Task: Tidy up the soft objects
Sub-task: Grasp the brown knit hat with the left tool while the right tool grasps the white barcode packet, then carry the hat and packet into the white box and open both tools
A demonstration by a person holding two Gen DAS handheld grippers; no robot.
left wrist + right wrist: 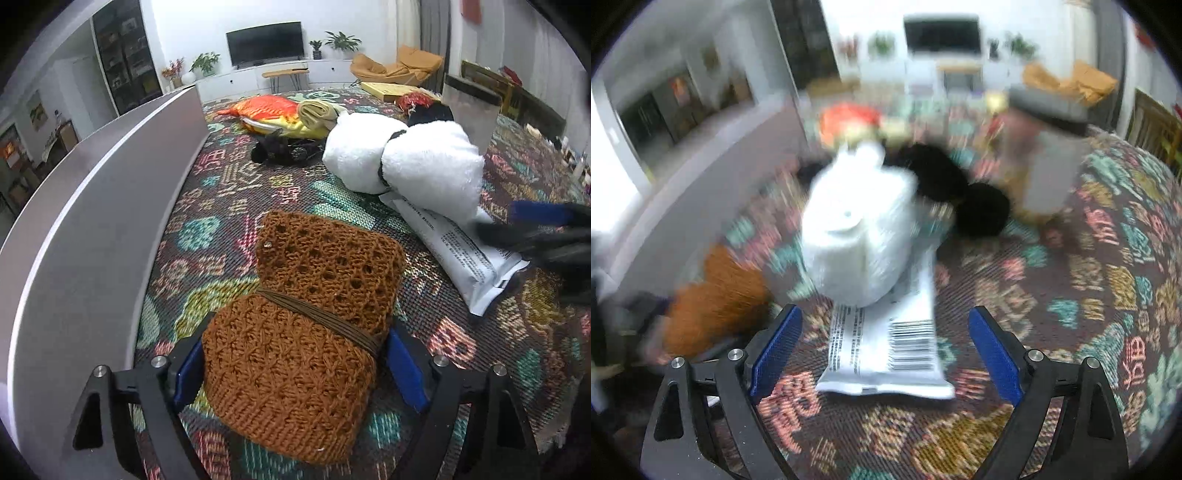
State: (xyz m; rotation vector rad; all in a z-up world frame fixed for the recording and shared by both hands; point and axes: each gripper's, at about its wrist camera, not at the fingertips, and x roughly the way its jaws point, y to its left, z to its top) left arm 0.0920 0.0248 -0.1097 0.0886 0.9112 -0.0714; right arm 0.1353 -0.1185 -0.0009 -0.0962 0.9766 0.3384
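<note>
Brown knit bundle lies on the patterned cloth, between the left gripper pads.

The knit is soft, light and springy, tied round its middle with a brown cord; it should squash rather than slip, so the firmest hold is likely across the thick end just below that cord. The left gripper stands wide either side of the knit, and whether its pads press it I cannot tell. Beyond the knit lies a white plush roll resting on a flat white packet. The right gripper is spread, empty, over the packet.
</note>
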